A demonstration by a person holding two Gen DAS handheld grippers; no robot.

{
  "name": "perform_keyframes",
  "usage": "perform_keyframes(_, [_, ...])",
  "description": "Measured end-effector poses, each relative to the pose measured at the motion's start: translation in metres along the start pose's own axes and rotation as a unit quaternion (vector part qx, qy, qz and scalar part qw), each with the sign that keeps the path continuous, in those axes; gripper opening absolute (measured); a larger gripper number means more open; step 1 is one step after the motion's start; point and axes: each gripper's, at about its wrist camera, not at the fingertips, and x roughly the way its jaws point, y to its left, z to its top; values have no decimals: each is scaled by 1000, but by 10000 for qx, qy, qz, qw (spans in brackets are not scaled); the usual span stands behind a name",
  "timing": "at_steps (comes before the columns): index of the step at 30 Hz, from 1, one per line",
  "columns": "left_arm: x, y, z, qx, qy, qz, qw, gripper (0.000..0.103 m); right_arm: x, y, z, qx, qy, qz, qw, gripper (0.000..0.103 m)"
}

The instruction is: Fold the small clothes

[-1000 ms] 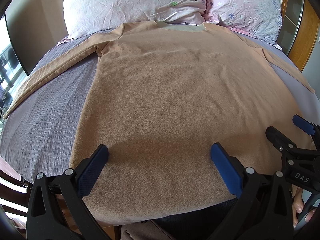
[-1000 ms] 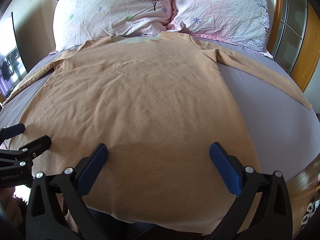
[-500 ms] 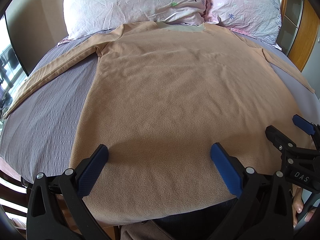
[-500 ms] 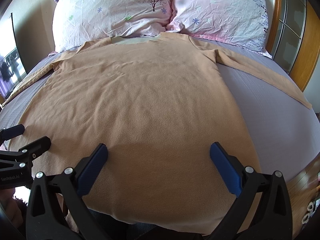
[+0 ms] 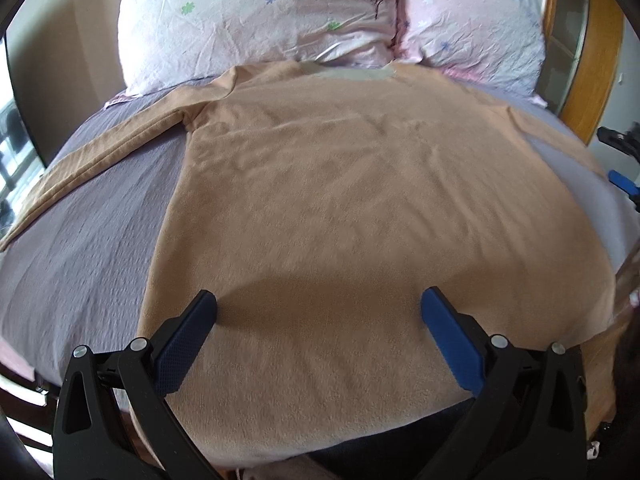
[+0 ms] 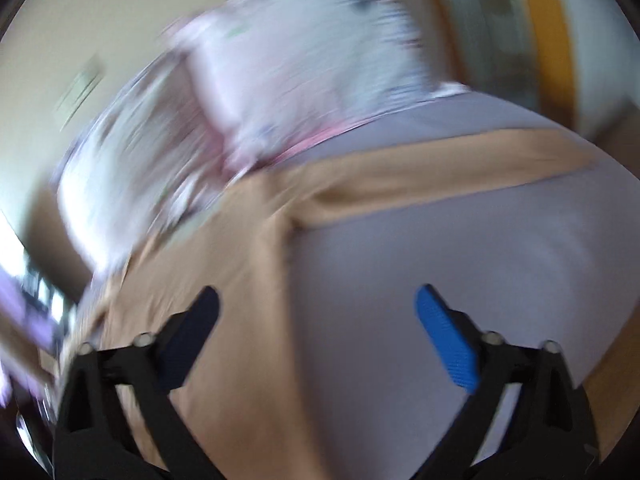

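Nearest in the left wrist view, the left gripper hangs low over the hem end of a tan long-sleeved shirt, its two blue-padded fingers spread wide apart with nothing between them. The shirt lies flat and face-up on a bed covered by a grey-lilac sheet, its hem reaching the near edge of the mattress. One sleeve stretches out straight across the sheet toward the left edge of the view. At the far right edge of that view, the tips of the right gripper show above the sheet, beside the shirt's other side.

In the right wrist view, which is heavily blurred, the right gripper also has its fingers parted wide and holds nothing. It sits over the side seam of the shirt, with the dark-looking finger above tan cloth and the bright blue finger above bare sheet. Beyond it the shirt's other sleeve runs out across the sheet toward the right.

Farther off, the shirt's pale collar touches two floral pillows: a white one and a pinker one side by side. Behind them stands a wooden headboard.
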Motion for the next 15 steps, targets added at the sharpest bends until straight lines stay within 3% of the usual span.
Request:
perform_keyframes(1, [-1,5,3,-66,-148,-279,9995,102,2,-21,16,348,-65,-204,9992,55])
perform_keyframes(2, [-4,11,4,-148,-302,-486,9983,102,7,-48,37,798,-101,-526,9954,51])
perform_keyframes(5, [-13,28,15,-374,-915,-676,9928,102,23,-117,74,1963,-149,-1003,9753,51])
perform_keyframes(9, [-26,54,32,-654,-1622,-631,9826,102,45,-166,94,2870,-69,-1127,9512,51])
perform_keyframes(12, [-24,79,41,-950,-1804,-748,9761,102,61,-184,99,3201,14,-1291,9385,51])
perform_keyframes(15, [-20,102,44,-1282,-1792,-641,9733,102,64,-191,94,3445,-173,-1297,9296,49])
